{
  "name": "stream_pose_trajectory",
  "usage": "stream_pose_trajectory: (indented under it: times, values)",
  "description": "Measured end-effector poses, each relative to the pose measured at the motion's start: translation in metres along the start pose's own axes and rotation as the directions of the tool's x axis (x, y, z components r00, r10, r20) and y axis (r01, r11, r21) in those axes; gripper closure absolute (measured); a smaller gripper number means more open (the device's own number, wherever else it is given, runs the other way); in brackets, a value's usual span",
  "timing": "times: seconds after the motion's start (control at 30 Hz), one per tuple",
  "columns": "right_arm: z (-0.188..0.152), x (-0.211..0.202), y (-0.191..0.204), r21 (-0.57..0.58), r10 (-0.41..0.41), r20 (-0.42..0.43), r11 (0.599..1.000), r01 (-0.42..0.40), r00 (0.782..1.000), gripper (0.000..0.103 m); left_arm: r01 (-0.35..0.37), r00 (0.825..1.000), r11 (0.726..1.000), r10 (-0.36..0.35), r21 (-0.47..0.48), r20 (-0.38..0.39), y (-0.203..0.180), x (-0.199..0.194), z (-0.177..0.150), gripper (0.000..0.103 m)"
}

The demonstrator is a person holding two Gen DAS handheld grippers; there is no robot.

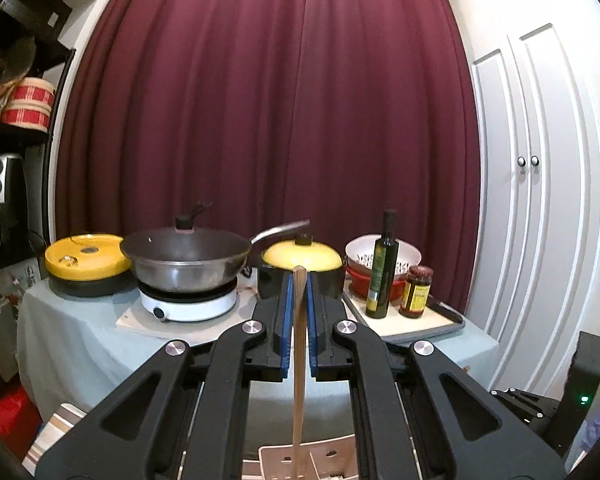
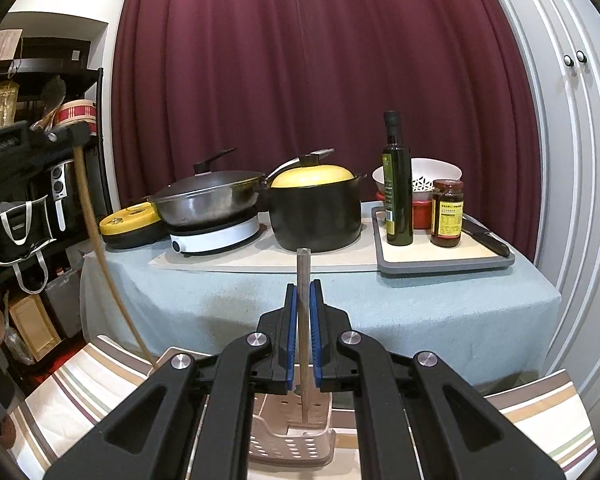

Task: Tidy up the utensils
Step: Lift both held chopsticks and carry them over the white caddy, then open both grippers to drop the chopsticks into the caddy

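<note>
Currently, left gripper [image 1: 299,292] and right gripper [image 2: 303,304] each clasp an upright wooden utensil [image 1: 299,360] above the perforated holder [image 2: 290,436] at 6 o'clock; lower vertically, release inside.

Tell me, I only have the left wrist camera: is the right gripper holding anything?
Observer: Yes. The right gripper is shut on a wooden stick, held upright.
Operator: Where does its lower end sit?
Observer: It reaches down into the beige perforated basket below the gripper.
</note>
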State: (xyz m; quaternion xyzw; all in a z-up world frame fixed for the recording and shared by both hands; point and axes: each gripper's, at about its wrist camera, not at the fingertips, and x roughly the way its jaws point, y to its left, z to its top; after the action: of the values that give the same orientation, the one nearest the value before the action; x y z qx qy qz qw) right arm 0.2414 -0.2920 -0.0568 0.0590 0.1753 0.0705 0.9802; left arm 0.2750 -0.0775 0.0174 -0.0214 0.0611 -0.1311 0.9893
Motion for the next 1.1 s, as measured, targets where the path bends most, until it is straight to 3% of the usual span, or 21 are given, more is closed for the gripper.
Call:
stream_pose_trajectory:
  times: [0.27, 0.4, 0.47, 0.5, 0.53, 0.67, 0.73, 0.93, 1.1]
  values:
    - [-0.012, 0.01, -0.005, 0.021, 0.004, -0.031, 1.0, -0.004, 1.0, 0.096, -0.035, 0.993, 0.999, 0.034, -0.004, -0.117, 0.013, 0.033, -0.045, 0.096]
    - [-0.016, 0.008, -0.006, 0.035, 0.002, -0.038, 0.999, -0.001, 0.999, 0.081, -0.039, 0.987, 0.999, 0.037, -0.009, -0.153, 0.019, 0.034, -0.061, 0.093]
    - [-0.016, 0.003, -0.005, 0.038, 0.002, -0.033, 0.999, -0.001, 0.999, 0.069, -0.032, 0.986, 0.999, 0.03, -0.009, -0.165, 0.021, 0.028, -0.068, 0.082]
    - [-0.016, -0.002, -0.005, 0.04, -0.002, -0.026, 0.999, 0.003, 1.0, 0.06, -0.031, 0.985, 0.999, 0.029, -0.01, -0.167, 0.022, 0.025, -0.071, 0.07]
    - [-0.016, -0.007, -0.005, 0.04, -0.006, -0.018, 0.999, 0.007, 1.0, 0.058, -0.031, 0.986, 0.999, 0.029, -0.01, -0.167, 0.022, 0.02, -0.073, 0.059]
    - [-0.02, -0.032, -0.002, 0.02, -0.021, -0.008, 1.0, 0.021, 1.0, 0.054, -0.026, 0.986, 0.999, 0.029, 0.019, -0.164, 0.02, -0.003, -0.085, 0.05]
    - [-0.026, -0.044, -0.004, 0.029, -0.02, -0.014, 0.999, 0.02, 1.0, 0.054, -0.02, 0.984, 0.999, 0.024, 0.026, -0.175, 0.02, -0.018, -0.094, 0.037]
    - [-0.062, -0.082, -0.007, 0.043, -0.057, -0.06, 0.997, 0.06, 0.997, 0.054, -0.04, 0.973, 0.998, 0.049, 0.047, -0.226, 0.021, -0.058, -0.13, 0.024]
    - [-0.109, -0.112, -0.008, 0.043, -0.087, -0.119, 0.995, 0.093, 0.989, 0.055, -0.06, 0.951, 0.998, 0.068, 0.035, -0.303, 0.028, -0.091, -0.172, 0.024]
